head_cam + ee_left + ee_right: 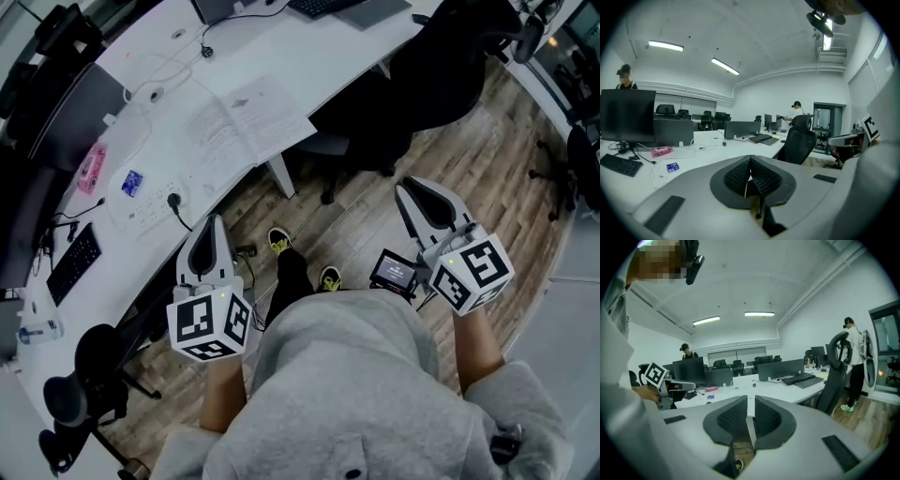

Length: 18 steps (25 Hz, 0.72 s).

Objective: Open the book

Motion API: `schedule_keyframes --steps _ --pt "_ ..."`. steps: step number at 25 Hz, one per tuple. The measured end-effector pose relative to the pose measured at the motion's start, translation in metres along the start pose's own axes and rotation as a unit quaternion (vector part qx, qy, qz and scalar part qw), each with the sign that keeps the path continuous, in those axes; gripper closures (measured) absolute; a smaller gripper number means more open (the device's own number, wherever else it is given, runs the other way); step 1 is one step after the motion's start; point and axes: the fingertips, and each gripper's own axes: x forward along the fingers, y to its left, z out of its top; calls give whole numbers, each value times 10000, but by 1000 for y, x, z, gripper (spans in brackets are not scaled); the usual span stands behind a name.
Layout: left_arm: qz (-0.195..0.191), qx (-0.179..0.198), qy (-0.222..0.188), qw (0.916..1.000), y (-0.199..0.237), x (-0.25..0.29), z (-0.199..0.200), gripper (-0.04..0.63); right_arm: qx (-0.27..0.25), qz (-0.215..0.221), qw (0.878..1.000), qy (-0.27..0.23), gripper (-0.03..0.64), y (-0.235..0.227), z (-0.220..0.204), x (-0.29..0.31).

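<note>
Jaws of the left gripper (750,162) are closed tip to tip with nothing between them, while jaws of the right gripper (749,404) stand a narrow slit apart, also empty; their pads are dark and finely ribbed, set in smooth grey shells. Both grippers are held up over the floor (375,211), well apart from the tabletop (309,56) and from each other, each carrying a white cube with black square markers. The floor is wood-look plank in mixed brown and grey. The tabletop is a long, white, smooth, curved surface running along the left and far side of the scene. The book (248,120) lies on it near the edge that faces the floor, open, with 2 pale printed pages spread flat, far from both grippers. Further left on the tabletop sit a pink packet (91,169), a small blue packet (131,182), a white power strip (150,212) with a black plug in it, and a black keyboard (73,264); a thin white cable (159,77) loops beyond the book. A black office chair (441,56) stands on the floor at the far right of the book. The room is an open office with white walls and ceiling, 2 strip lights (665,45) overhead, rows of dark monitors and more black chairs. A person in a white top (853,357) stands at the far right.
</note>
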Motion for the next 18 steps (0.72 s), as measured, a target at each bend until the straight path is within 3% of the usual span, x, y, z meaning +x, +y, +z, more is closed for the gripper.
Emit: schedule_keyframes --steps 4,18 --pt "33 15 7 10000 -9 -9 -3 588 216 -191 9995 -98 555 -8 -8 -19" --pt "29 -22 -19 10000 -16 -19 -1 588 65 -110 9996 -245 555 -2 -3 -21"
